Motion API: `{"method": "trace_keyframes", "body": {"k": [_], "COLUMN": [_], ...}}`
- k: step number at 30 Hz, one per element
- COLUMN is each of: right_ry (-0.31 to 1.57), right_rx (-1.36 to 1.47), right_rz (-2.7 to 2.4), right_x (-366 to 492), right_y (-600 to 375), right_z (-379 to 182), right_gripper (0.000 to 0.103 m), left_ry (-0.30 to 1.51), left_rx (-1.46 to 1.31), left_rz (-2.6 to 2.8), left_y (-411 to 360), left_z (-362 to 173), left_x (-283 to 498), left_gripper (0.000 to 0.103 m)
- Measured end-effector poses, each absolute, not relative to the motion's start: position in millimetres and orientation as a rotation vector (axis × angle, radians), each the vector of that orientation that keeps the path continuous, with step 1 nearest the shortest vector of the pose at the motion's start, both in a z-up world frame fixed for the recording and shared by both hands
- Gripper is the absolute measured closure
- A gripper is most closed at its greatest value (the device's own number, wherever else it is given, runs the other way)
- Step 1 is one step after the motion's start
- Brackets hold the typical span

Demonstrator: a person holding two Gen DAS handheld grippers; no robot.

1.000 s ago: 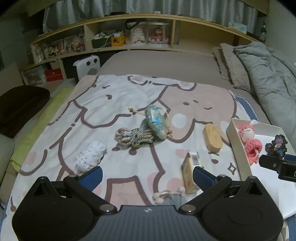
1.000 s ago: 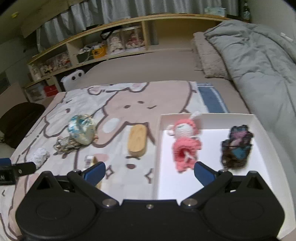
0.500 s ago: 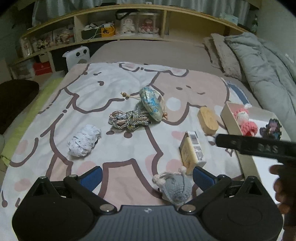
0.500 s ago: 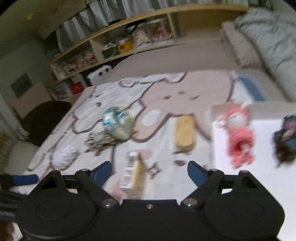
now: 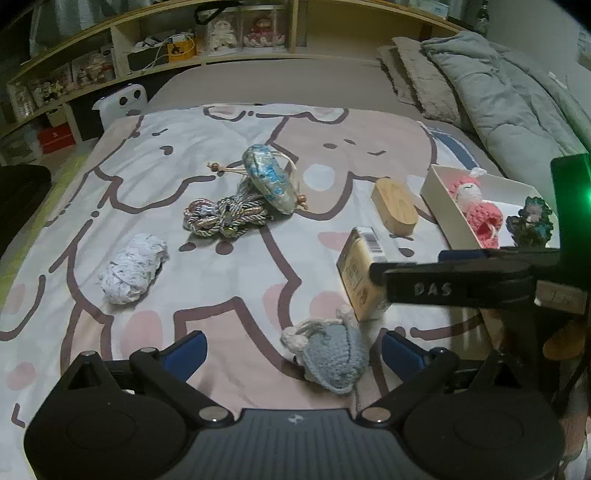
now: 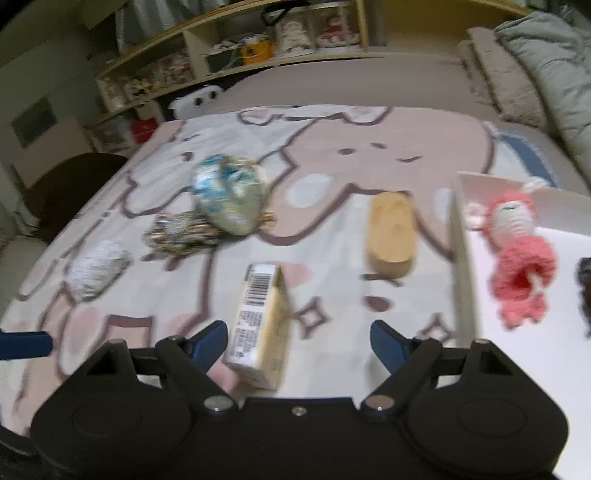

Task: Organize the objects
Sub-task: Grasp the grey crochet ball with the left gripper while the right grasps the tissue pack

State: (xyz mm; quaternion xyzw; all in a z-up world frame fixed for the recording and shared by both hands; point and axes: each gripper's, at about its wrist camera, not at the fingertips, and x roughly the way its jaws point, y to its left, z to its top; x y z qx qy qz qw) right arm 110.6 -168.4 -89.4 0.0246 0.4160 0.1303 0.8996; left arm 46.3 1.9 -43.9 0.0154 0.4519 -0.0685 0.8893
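Inside the white box [image 5: 439, 195], a pink crochet doll [image 5: 476, 206] and a dark ornament [image 5: 530, 221] are already placed. Left of the box, on the blanket [image 5: 147, 147], six items remain. The right gripper [image 6: 297, 338], open and empty, frames the yellow carton [image 6: 260, 325]. The left gripper [image 5: 291, 350] is open around the blue knitted toy [image 5: 330, 354].

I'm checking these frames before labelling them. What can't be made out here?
- Yellow box: left wrist view, its right side is hidden behind the right gripper's finger.
- Dark toy: right wrist view, cut off by the edge.
- Barcode text on the box: blurred in the right wrist view.
- Shelf items: too small.
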Motion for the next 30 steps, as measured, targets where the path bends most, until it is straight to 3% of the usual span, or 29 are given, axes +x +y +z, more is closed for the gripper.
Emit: {"method": "trace_keyframes", "body": {"k": [5,16,23,24,26,30], "right_ry": [0.821,0.906,0.927,0.926,0.919,0.924], "right_rx": [0.024,0.076,0.083,0.074,0.051,0.072], "right_rz": [0.260,0.364,0.335,0.333,0.319,0.330], "right_x": [110,117,119,119,118,118], "right_y": [-177,-163,-162,-161,-160,-165], "right_z": [-79,-111,-126,-127,-128,-127], "right_gripper": [0.035,0.027,0.030,0.031,0.045,0.048], "left_ry": [0.946,1.020,1.054,1.055,1.057,1.079], "left_rx": [0.041,0.075,0.050,0.058,0.067,0.033], "left_rz": [-0.172,-0.202,-0.201,-0.202,-0.197,-0.189], "left_y": [-6,-22,-26,-27,-29,-24], "left_z": [-47,-70,-83,-84,-87,-92], "left_x": [46,56,67,68,70,72], "left_gripper": [0.007,0.018,0.021,0.023,0.031,0.045]}}
